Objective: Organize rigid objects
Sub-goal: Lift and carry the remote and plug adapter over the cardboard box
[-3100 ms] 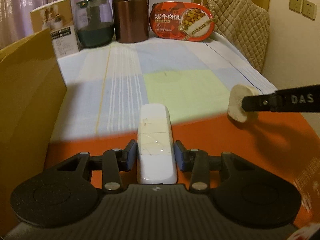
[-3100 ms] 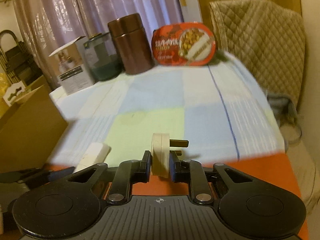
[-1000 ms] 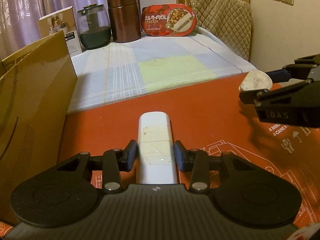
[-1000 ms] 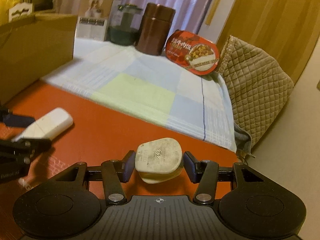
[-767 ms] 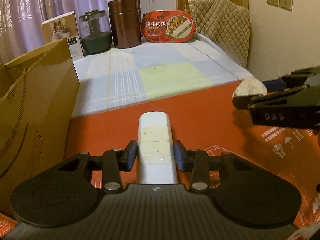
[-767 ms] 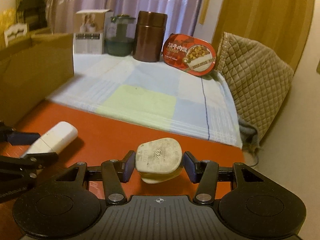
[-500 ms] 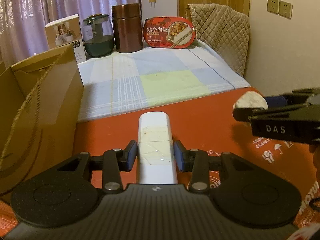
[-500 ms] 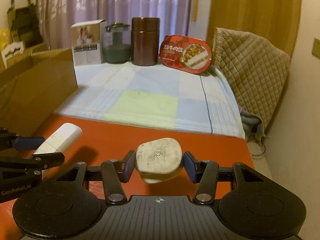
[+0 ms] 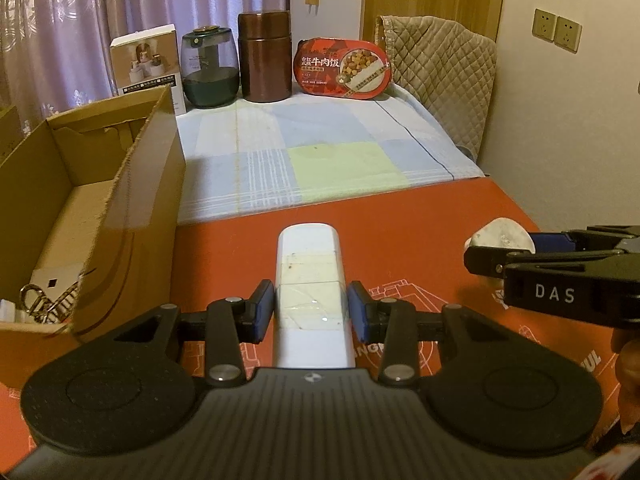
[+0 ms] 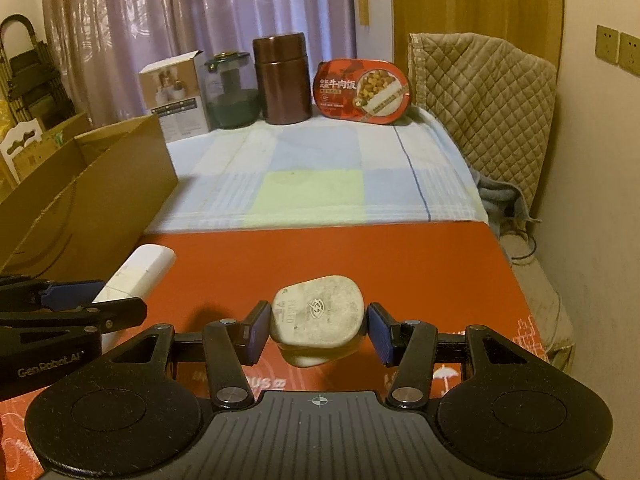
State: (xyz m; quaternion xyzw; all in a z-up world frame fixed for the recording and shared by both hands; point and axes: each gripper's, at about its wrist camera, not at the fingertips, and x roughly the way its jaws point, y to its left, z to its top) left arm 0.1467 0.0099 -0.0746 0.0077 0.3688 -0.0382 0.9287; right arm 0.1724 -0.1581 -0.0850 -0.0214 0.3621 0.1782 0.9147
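Above the red mat, both tools hang in the air with something caught in each. Left hand-held gripper is clamped on a white oblong case, its blue pads squeezing the long sides, the rounded end of the case poking forward over the mat. Off to the right of that case, the right hand-held gripper is closed on a cream wall plug, flat face up; the left pad presses its side, the right pad sits at its edge, and the plug hangs clear of the mat with its shadow below. From the left camera that plug shows as a pale wedge pinched at the tips of the black arm marked DAS.

Left of the white case, a cardboard box stands open, and a bunch of metal rings lies in its near corner. Beyond the mat stretches a checked cloth. At the far edge of that cloth, a small printed carton, a dark glass jar, a brown canister and a red meal tray stand in a row, the tray propped on its edge. Right of the tray, a quilted cover drapes over something tall.
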